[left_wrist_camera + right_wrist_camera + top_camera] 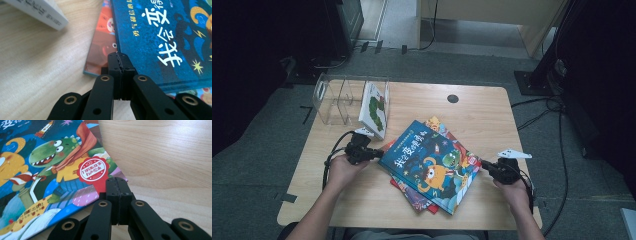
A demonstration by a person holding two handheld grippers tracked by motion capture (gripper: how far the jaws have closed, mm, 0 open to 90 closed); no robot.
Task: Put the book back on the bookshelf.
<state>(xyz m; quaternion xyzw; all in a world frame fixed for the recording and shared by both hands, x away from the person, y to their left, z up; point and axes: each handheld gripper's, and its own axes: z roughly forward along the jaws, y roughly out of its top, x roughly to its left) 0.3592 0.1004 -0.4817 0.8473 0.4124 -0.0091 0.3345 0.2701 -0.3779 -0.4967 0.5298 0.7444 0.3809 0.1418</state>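
Jaws of both grippers are pressed together, nothing between them. Left gripper has its closed tips at the left edge of the blue book, near the corner; in the left gripper view the tips sit right at that edge, over the red book underneath. Whether they touch the cover cannot be told. Right gripper meets the blue book's opposite, right edge; in its own view the closed tips are just at the cover's corner.

Blue book lies flat on top of a skewed stack, mid-table, between the two grippers. Long axis runs diagonally, from far left to near right, cover up.

Left hand and right hand come in from the near edge, forearms angled inward, grippers held low and about level, pointing at each other across the book. A white book leans in a clear rack at the far left.
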